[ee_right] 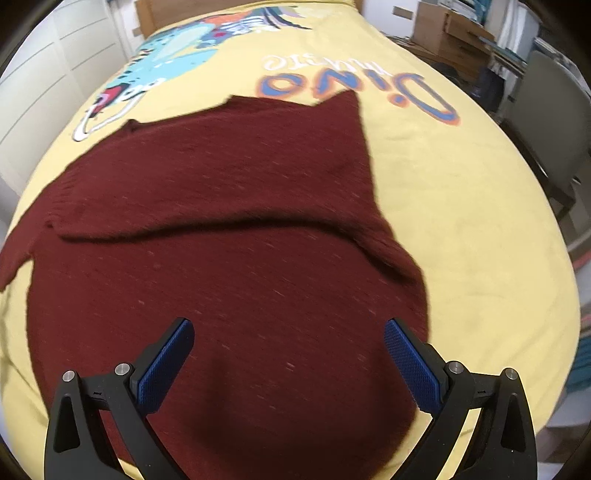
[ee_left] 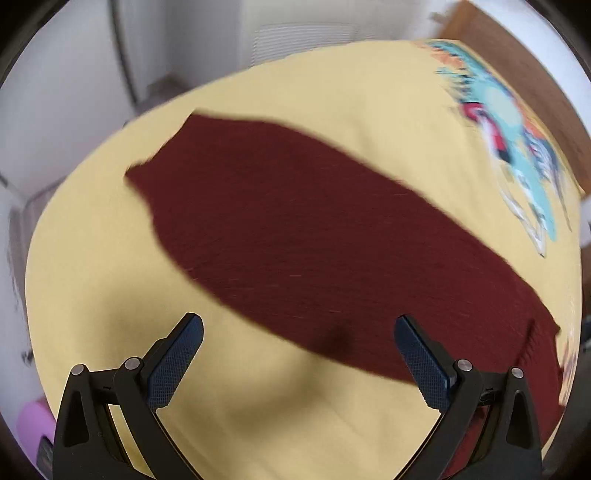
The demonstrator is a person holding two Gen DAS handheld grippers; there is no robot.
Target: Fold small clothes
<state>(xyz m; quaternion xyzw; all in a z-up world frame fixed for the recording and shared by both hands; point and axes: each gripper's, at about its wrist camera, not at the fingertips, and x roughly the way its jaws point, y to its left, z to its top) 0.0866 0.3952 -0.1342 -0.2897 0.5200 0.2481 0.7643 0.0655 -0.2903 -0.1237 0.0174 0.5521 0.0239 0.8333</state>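
Although motion blur softens both views, the main thing reads plainly: a dark maroon sweater (ee_right: 229,266) of fine knit, flecked with pale specks, lies spread on a soft yellow blanket (ee_right: 461,221). Part of the knit is folded over itself, and that fold's edge runs as a low ridge across the middle of the right wrist view, ending in a ribbed band at the left. A pointed corner of the fabric rises at the far side, just below blue and orange lettering (ee_right: 354,88) printed on the blanket. A teal cartoon dinosaur print (ee_right: 162,51) sits at the far left of that view. In the left wrist view the sweater (ee_left: 317,236) shows as a long, flat, rounded shape running diagonally, its ribbed hem near the right edge.

Over the blanket's bare yellow cloth and the near edge of the knit, the left claw (ee_left: 298,350) points forward and down, its dark textured pads spread wide with nothing between them. Directly over the sweater's near part, the right claw (ee_right: 289,354) hangs likewise, blue dimpled pads well apart and gripping nothing. Whether either claw touches the fabric cannot be told.

Cardboard boxes (ee_right: 447,33) and a grey chair (ee_right: 554,122) stand beyond the blanket at the right.
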